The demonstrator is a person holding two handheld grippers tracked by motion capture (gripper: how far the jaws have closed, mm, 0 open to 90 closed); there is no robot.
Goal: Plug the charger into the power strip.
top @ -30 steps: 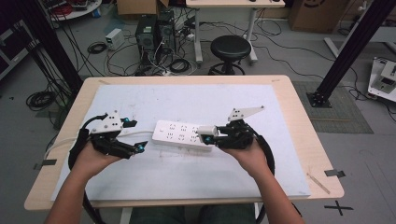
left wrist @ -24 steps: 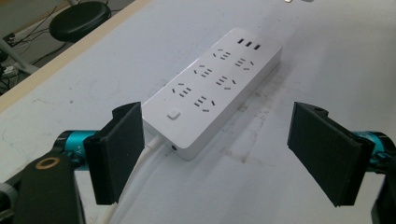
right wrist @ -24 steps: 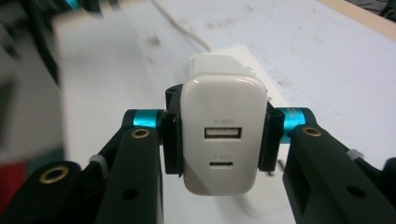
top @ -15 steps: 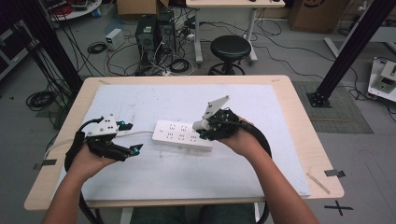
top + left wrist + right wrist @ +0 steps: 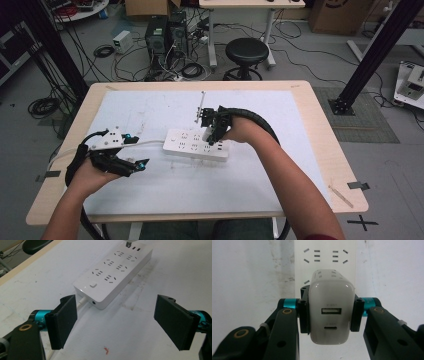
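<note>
Progress looks to be at the insertion stage, judged from how things lie around the white power strip, which serves as the landmark here. Nearest the person, the left gripper rests on the white table cover just short of the strip's cord end, jaws spread wide with nothing between them; in the left gripper view the strip's switch and its cord lie just ahead of the open black jaws. That hand seems ready to steady the strip, yet it is not touching it.

Over the strip's other end, the right gripper points down at the sockets. In the right gripper view its jaws are clamped on the flanks of a white USB charger, whose two port openings face the camera, and the strip's socket slots show beyond the charger. Whether the prongs have entered a socket cannot be told, since the charger's body hides them.

So the pickup and carry appear done. Left, as I judge it: seat the charger fully into a socket and let go.

Beyond the table's far edge stand a black stool and a computer tower.
</note>
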